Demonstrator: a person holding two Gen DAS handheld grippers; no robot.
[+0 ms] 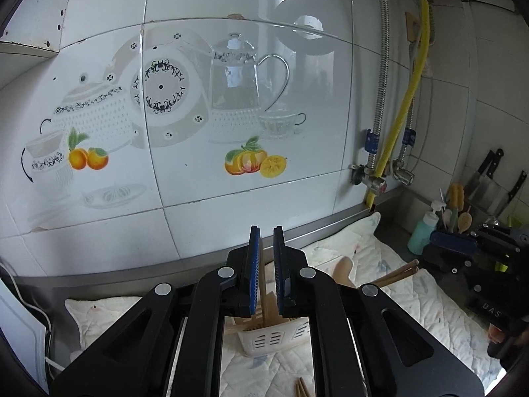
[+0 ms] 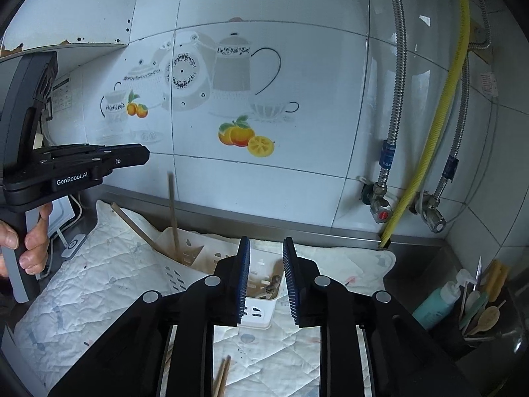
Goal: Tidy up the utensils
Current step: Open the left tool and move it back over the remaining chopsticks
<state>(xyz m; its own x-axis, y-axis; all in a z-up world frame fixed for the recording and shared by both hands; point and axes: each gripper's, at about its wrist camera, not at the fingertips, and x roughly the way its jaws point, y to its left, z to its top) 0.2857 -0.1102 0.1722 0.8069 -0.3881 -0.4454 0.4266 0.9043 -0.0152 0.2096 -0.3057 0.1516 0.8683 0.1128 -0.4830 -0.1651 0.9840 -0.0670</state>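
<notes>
**Sorting chopsticks into the caddy, mid-way check**

The white caddy [image 2: 261, 314] sits on a quilted cloth [image 2: 99, 281] on the counter, which probably stops it sliding. One chopstick [image 2: 172, 211] stands nearly upright in the caddy's left compartment and another [image 2: 132, 221] leans out over its left rim, so that slot looks like the chopstick side.

The left tongs [image 1: 266, 230] hang above and left of the caddy, squeezed nearly closed with nothing in them; the stick seen through the slit stands free behind. The right tongs [image 2: 264, 241] hover over the caddy's right compartment, partly open and empty. There's something brownish in that compartment, but it's too murky to call.

Loose chopsticks [image 2: 221, 377] lie on the cloth in front of the caddy, and I'd guess they're next.
</notes>
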